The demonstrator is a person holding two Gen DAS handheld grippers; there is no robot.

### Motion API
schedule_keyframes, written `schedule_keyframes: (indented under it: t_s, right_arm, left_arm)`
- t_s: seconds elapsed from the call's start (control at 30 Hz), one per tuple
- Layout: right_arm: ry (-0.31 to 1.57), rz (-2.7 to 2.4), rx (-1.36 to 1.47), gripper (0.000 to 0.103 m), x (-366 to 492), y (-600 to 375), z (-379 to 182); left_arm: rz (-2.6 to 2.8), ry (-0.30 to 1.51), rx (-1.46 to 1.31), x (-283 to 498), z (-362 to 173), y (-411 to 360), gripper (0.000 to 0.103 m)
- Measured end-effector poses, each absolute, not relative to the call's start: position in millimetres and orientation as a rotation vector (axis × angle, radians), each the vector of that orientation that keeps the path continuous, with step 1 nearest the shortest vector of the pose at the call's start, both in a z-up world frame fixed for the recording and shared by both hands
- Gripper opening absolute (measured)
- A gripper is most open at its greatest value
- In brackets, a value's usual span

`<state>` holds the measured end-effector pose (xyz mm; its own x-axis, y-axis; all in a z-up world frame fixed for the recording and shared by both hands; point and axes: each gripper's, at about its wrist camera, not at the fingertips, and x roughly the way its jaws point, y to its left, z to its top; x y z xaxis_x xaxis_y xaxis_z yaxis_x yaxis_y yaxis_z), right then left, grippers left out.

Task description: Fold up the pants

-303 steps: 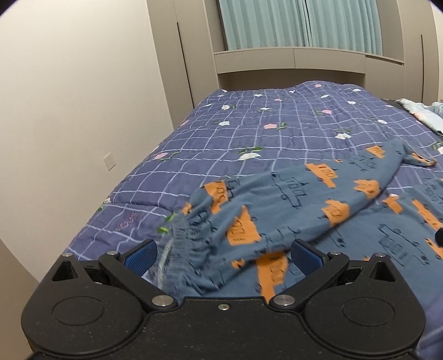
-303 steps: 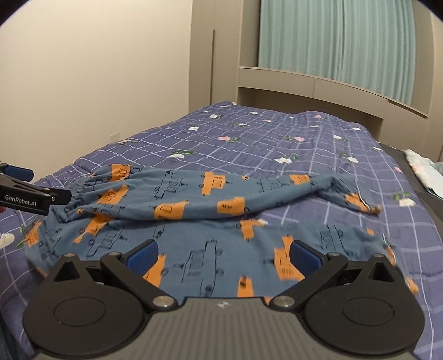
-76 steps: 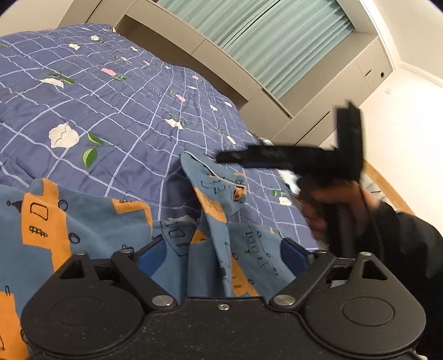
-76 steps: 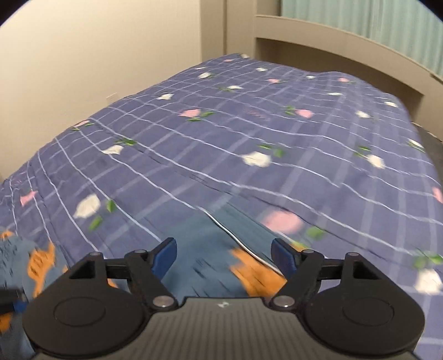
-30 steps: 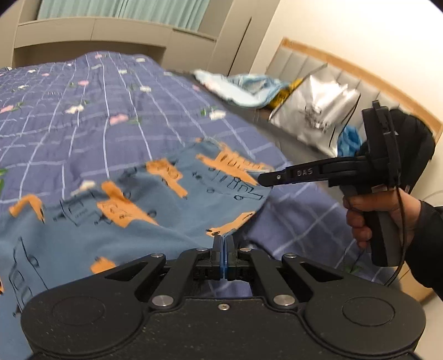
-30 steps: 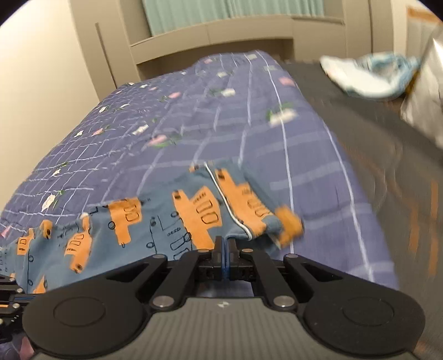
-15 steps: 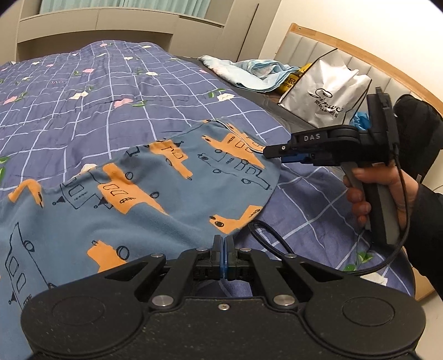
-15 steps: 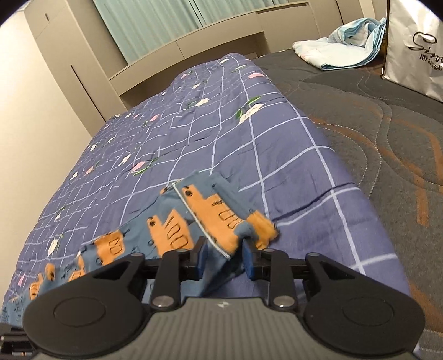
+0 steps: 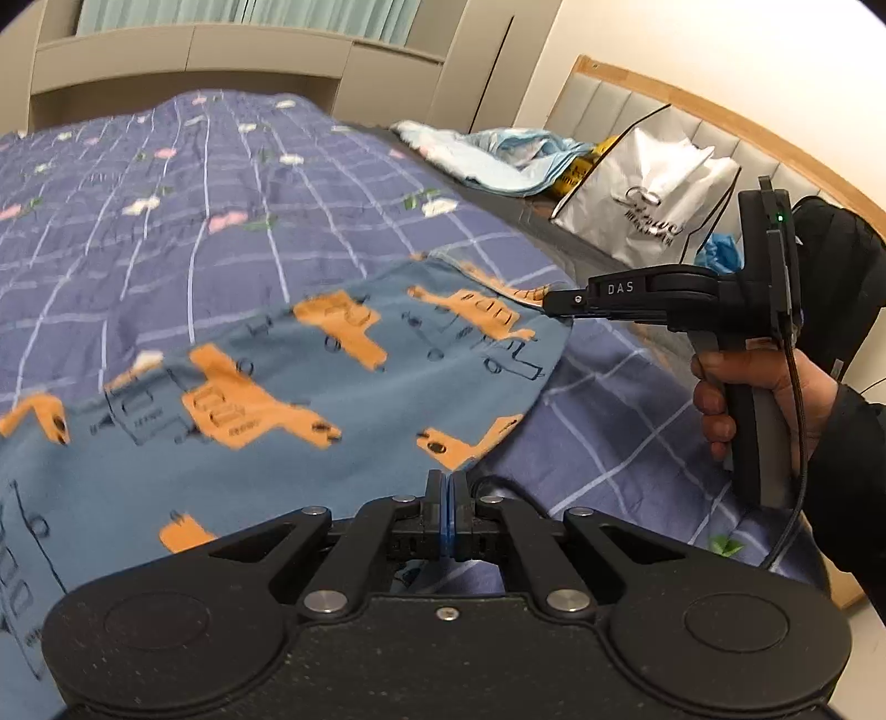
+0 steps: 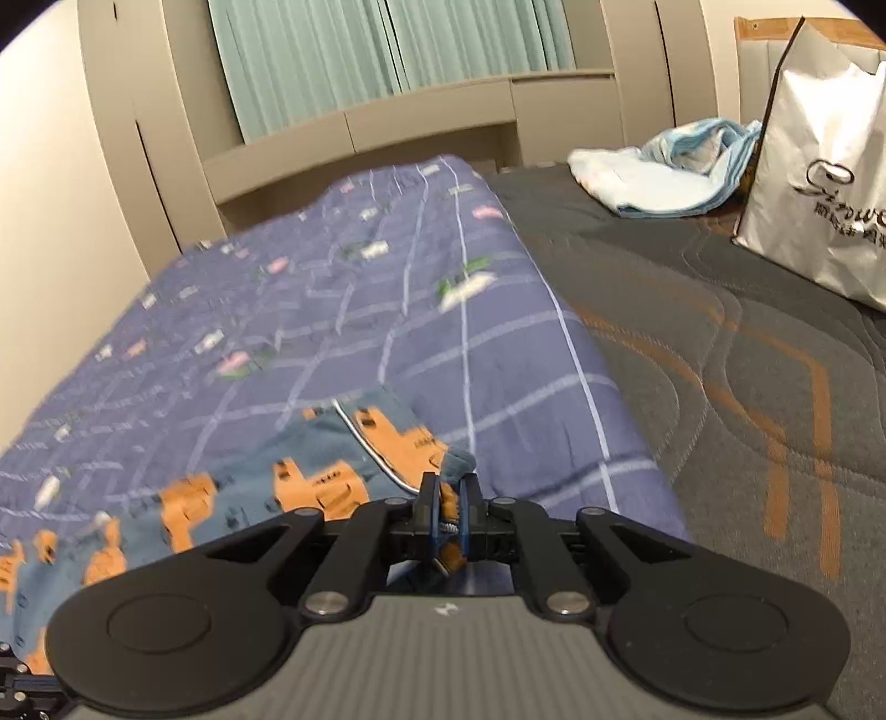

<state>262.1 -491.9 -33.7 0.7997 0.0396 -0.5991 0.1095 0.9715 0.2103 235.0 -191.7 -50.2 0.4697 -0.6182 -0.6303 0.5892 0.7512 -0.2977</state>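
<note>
The blue pants [image 9: 310, 382] with orange vehicle prints lie spread on the purple checked quilt [image 9: 166, 183]. My left gripper [image 9: 446, 487] is shut on the near hem edge of the pants. My right gripper [image 10: 449, 493] is shut on the other hem corner of the pants [image 10: 310, 476], with fabric bunched between its pads. In the left wrist view the right gripper [image 9: 554, 302] reaches in from the right, held by a hand, its tip at the far corner of the leg end.
A white shopping bag [image 9: 648, 205] and a light blue bundle of cloth [image 9: 487, 160] sit on the dark grey mattress [image 10: 720, 343] to the right of the quilt. A wooden headboard [image 9: 692, 116] and beige cabinets with green curtains [image 10: 387, 44] stand behind.
The right gripper has closed from slightly open onto the hem corner. The left gripper stays shut on the hem, and the leg end has been drawn flatter between the two grippers.
</note>
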Motion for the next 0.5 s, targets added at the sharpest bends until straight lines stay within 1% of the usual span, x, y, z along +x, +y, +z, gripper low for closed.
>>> schedule_keyframes:
  t_s: [0.07, 0.1, 0.13, 0.17, 0.2, 0.23, 0.27, 0.3, 0.33, 0.37, 0.4, 0.43, 0.47, 0.5]
  right_arm:
    - [0.658, -0.047, 0.234, 0.008, 262.6, -490.3, -39.7]
    - [0.66, -0.049, 0.232, 0.008, 262.5, -489.5, -41.4]
    - [0.663, -0.05, 0.229, 0.008, 262.6, -490.8, -42.6]
    - [0.667, -0.049, 0.221, 0.01, 262.9, -489.5, -43.2]
    - [0.669, -0.046, 0.217, 0.011, 262.7, -488.8, -43.2]
    - [0.668, -0.043, 0.214, 0.016, 262.1, -488.8, -42.7]
    - [0.668, -0.039, 0.211, 0.024, 260.8, -488.2, -41.7]
    - [0.666, -0.041, 0.203, 0.029, 259.0, -486.8, -40.5]
    - [0.663, -0.046, 0.195, 0.043, 258.4, -486.1, -39.1]
    - [0.658, -0.053, 0.185, 0.059, 256.0, -484.5, -37.9]
    - [0.652, -0.061, 0.174, 0.065, 254.2, -483.0, -36.3]
    - [0.646, -0.066, 0.162, 0.073, 251.9, -480.9, -34.6]
    - [0.64, -0.066, 0.149, 0.08, 249.2, -477.8, -33.1]
    - [0.635, -0.06, 0.135, 0.083, 245.9, -473.1, -31.8]
  left_arm:
    - [-0.741, 0.8, -0.063, 236.6, -54.2, -189.1, 0.0]
    - [-0.741, 0.804, -0.077, 237.3, -54.9, -187.2, 0.002]
    - [-0.744, 0.81, -0.093, 238.4, -54.7, -184.7, 0.005]
    - [-0.741, 0.81, -0.11, 239.3, -53.3, -181.3, 0.013]
    - [-0.733, 0.803, -0.121, 239.8, -50.9, -177.2, 0.017]
    - [-0.73, 0.795, -0.129, 240.6, -48.4, -173.5, 0.018]
    - [-0.727, 0.786, -0.137, 241.2, -45.3, -168.3, 0.026]
    - [-0.719, 0.78, -0.145, 241.6, -42.2, -163.5, 0.038]
    - [-0.707, 0.773, -0.153, 242.0, -38.9, -157.5, 0.044]
    - [-0.691, 0.762, -0.158, 241.9, -35.8, -149.8, 0.055]
    - [-0.672, 0.753, -0.158, 241.5, -32.9, -142.7, 0.061]
    - [-0.648, 0.746, -0.155, 241.8, -29.9, -135.1, 0.062]
    - [-0.62, 0.74, -0.152, 242.3, -26.6, -125.3, 0.067]
    - [-0.592, 0.731, -0.152, 242.6, -23.8, -115.6, 0.073]
